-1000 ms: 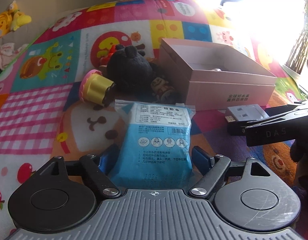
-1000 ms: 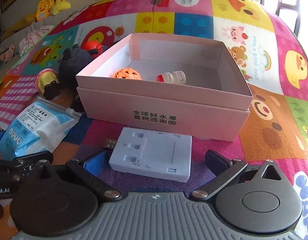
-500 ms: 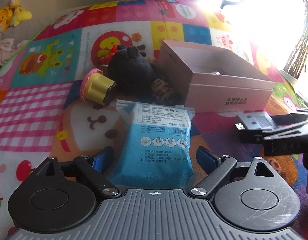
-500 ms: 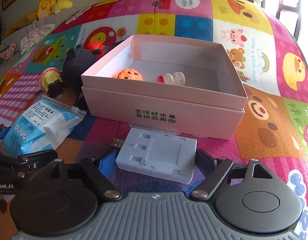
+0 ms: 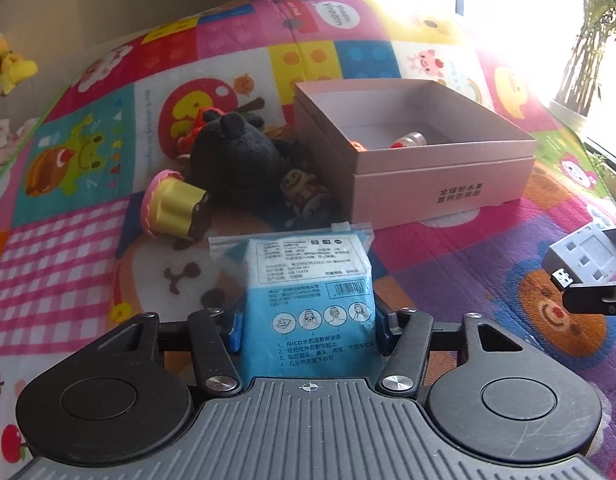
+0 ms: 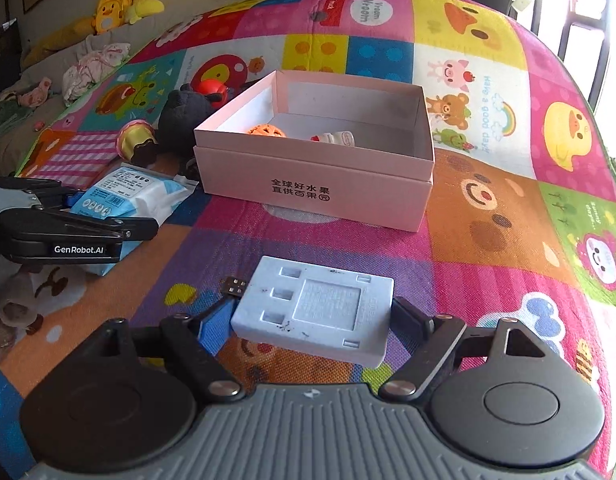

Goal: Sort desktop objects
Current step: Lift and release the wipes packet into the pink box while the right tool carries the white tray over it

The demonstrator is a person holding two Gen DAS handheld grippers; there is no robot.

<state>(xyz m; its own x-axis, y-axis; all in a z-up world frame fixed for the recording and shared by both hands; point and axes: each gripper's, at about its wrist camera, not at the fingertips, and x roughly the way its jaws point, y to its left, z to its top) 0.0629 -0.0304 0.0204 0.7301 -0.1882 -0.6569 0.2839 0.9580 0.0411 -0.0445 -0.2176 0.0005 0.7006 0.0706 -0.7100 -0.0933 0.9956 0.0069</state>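
A bright patchwork play mat [image 5: 88, 240] fills your left view; your left gripper [image 5: 308, 330] jaws are closing onto the blue packet [image 5: 308, 296], pink box [image 5: 439, 184] at one o'clock. In your right view, your right gripper [image 6: 313, 320] clamps the grey module [image 6: 313, 312], lifted, box [image 6: 319, 184] at twelve o'clock

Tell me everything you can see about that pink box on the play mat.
The pink box is an open, lidless cardboard carton, pale pink outside and whitish inside, with dark printed characters on its front wall. A seam runs round its sides, like a tray nested in a base. It sits flat on the colourful mat. Inside lie an orange lattice ball and a small white bottle with a red cap. Neither gripper touches it.
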